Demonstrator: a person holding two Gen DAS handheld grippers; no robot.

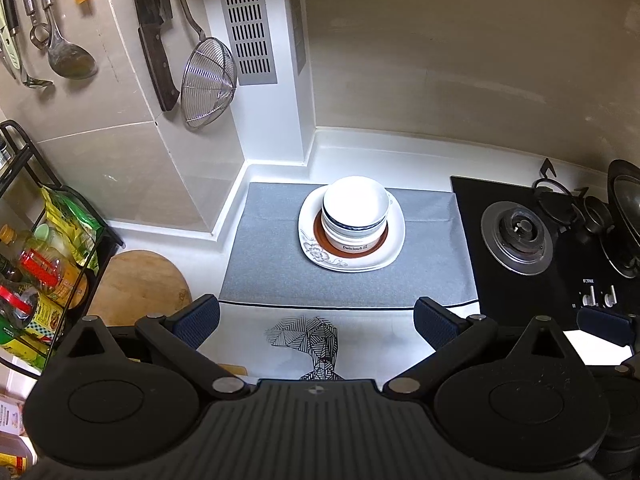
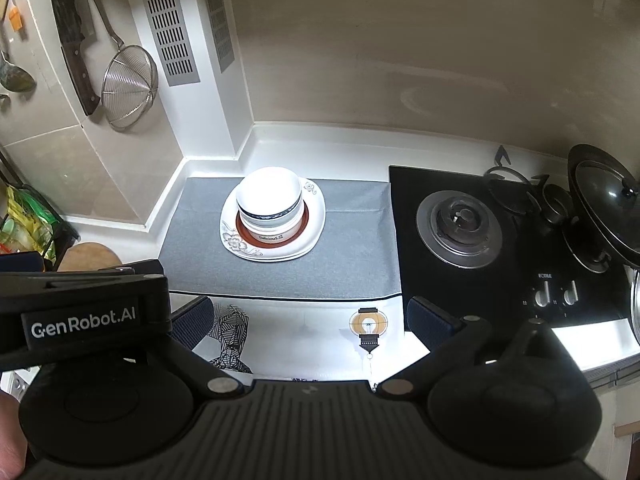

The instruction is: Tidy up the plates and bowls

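Fingers [image 1: 198, 320] of both grippers spread, empty, well short of the stacked bowls [image 1: 355, 210] ahead.

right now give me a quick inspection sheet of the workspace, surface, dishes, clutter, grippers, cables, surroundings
surface: white counter with a grey mat over it; printed white cloth at the near edge.
job's things: white bowls nested in one stack, on a brown saucer, on white floral plates, all on the mat.
clutter: round wooden board left of the mat.
grippers: left gripper open, holding nothing; right gripper open, holding nothing; both short of the stack.
cables: nothing seen.
surroundings: gas hob to the right; wire skimmer and cleaver hang on the wall; rack of bottles far left.
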